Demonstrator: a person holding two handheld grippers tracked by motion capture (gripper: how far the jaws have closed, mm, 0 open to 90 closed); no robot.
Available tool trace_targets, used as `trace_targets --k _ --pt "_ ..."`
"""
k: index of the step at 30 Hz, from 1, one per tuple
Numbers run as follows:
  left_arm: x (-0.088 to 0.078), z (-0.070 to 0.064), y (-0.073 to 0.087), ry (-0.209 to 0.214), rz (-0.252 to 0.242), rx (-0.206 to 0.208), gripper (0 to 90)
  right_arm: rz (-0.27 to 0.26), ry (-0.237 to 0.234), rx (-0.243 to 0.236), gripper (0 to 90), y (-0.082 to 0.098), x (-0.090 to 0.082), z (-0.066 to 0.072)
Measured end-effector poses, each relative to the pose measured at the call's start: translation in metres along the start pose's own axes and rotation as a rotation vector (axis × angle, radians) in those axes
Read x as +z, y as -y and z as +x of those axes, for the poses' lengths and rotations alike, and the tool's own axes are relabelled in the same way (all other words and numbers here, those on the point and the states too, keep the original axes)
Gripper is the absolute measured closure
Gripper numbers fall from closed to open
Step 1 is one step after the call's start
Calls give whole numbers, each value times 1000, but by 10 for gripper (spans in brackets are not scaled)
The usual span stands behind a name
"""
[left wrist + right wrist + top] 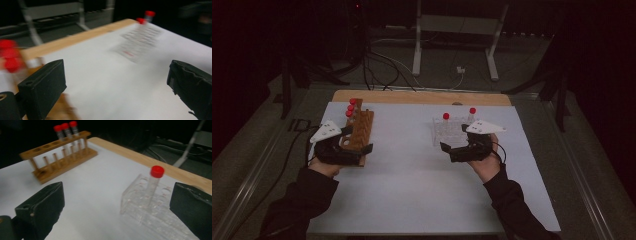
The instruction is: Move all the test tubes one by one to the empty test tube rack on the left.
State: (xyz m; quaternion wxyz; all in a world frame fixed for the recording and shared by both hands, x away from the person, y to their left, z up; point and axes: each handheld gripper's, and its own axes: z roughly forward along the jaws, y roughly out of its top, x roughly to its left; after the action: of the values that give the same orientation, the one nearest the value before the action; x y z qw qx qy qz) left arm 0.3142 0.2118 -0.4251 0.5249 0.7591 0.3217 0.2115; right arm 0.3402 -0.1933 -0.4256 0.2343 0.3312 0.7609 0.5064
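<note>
On the white sheet covering the wooden table (422, 96), a brown wooden test-tube rack (360, 131) stood at the person's left and a clear plastic test-tube rack (451, 131) at the right, well apart from each other. The wooden rack carried three red-capped clear tubes (65, 131) bunched at its far end, with the remaining holes toward the near end empty. The plastic rack held two more red-capped tubes, one (445, 121) at its left side and another (472, 115) farther back toward the right. The left gripper (357, 142) sat just beside the near end of the wooden rack, its black jaws spread wide with nothing between them; its own view, blurred by motion, looked across the sheet toward the plastic rack. The right gripper (457, 148) hovered just in front of the plastic rack, jaws likewise parted and empty, with a red-capped tube (154, 185) standing upright between them farther off. The work seemed to be moving tubes from one rack to the other, though which way could not be told from the racks alone. It looked partway through, three tubes on one side and two on the other, and no tube was in hand.
</note>
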Motion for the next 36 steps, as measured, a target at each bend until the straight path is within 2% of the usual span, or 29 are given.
trace_targets --k 2,3,5,6,8,11,12,13,15,20,26,30,36 --pt "2 -9 4 35 7 10 29 7 1 2 0 0 6 -4" --pt "4 -14 6 37 13 22 29 14 19 4 0 0 10 -6" --pt "7 -22 10 73 24 32 29 35 27 11 0 0 18 -11" --pt "9 -27 12 73 28 42 29 42 38 16 0 1 22 -13" --pt "12 -33 17 100 35 52 29 52 44 24 52 3 28 -18" --pt "17 -41 22 118 50 62 29 75 62 38 65 5 38 -24" --pt "18 -42 23 119 56 65 29 80 68 42 101 6 41 -26" --pt "19 -43 24 131 62 65 29 80 73 43 157 7 43 -27" --pt "21 -46 26 129 66 68 29 91 84 49 163 8 49 -31" --pt "22 -48 27 139 73 72 29 119 112 48 307 10 61 -37" --pt "23 -48 29 144 85 74 29 161 155 47 411 11 77 -43" --pt "23 -49 28 149 85 75 29 174 153 64 481 10 85 -46" --pt "23 -48 28 159 85 70 29 195 177 79 581 11 93 -49"
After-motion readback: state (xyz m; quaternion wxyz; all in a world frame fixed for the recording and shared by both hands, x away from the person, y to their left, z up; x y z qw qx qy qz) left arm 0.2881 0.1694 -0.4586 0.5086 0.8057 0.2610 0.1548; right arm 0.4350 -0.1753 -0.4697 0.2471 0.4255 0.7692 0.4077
